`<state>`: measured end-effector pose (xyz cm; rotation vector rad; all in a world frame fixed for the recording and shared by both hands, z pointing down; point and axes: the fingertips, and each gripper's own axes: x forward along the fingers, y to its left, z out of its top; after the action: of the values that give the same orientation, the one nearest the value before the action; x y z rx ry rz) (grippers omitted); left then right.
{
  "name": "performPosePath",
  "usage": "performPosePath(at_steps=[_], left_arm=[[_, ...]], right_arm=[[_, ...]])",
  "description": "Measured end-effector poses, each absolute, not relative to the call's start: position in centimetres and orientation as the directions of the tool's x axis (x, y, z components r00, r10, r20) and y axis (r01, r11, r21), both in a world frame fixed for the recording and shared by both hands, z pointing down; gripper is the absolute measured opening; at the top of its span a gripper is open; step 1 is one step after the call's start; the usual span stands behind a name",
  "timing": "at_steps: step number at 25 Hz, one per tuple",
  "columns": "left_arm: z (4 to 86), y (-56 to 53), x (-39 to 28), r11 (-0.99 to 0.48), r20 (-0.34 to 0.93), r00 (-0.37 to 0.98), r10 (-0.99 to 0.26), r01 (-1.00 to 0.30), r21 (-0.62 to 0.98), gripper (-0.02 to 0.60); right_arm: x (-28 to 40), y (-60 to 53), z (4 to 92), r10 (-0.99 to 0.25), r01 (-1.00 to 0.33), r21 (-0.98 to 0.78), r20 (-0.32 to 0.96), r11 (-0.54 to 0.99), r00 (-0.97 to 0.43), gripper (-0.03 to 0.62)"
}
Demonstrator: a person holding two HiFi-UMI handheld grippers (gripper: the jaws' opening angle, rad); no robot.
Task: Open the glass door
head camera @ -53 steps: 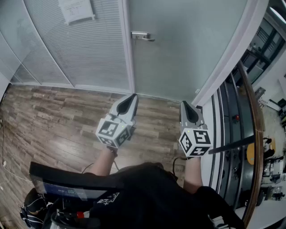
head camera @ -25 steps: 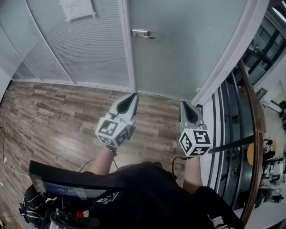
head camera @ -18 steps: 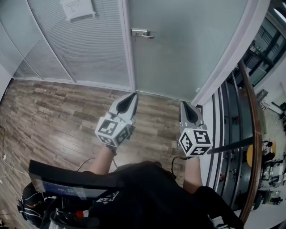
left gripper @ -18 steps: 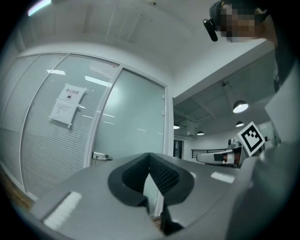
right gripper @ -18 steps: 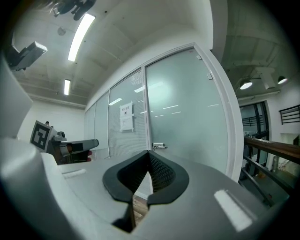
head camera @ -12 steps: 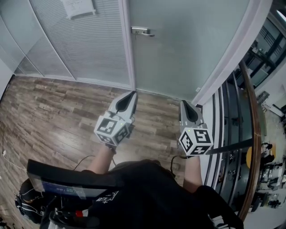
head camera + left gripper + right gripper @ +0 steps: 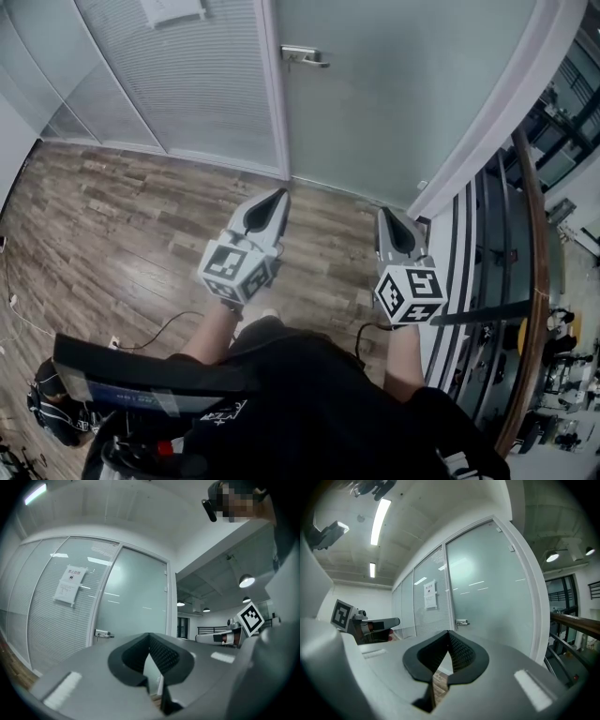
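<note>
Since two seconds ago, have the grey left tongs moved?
Yes, slightly back: grey left tongs overlapped the frosted glass door sill then; brown wood floor now shows between.

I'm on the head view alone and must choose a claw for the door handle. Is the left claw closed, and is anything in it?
Observer: The left gripper view shows the left claw shut, tips together, nothing between its pads.
Operator: And the right one?
Observer: The right gripper view shows the right claw shut and empty too. The door handle sits just above its tips in that picture, well ahead of the claw and untouched.
</note>
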<state>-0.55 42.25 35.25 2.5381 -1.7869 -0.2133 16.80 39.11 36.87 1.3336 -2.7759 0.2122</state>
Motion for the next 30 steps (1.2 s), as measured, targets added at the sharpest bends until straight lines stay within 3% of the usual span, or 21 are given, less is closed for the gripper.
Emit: performPosePath(at_steps=[16, 30], left_arm=[[35.8, 39.1, 0.8, -0.389, -0.068, 0.383, -0.921, -0.915, 0.111, 0.000], [37.0, 32.4, -3.4, -0.433, -0.067, 0.428, -0.901, -0.888, 0.158, 0.000]], right_arm=[[17.5, 37.6, 38.3, -0.782, -0.791, -0.136, 0.127, 0.596, -0.611, 0.002], [11.8, 31.6, 38.0, -0.769, -0.782, -0.085, 0.145, 0.617, -0.623, 0.002]])
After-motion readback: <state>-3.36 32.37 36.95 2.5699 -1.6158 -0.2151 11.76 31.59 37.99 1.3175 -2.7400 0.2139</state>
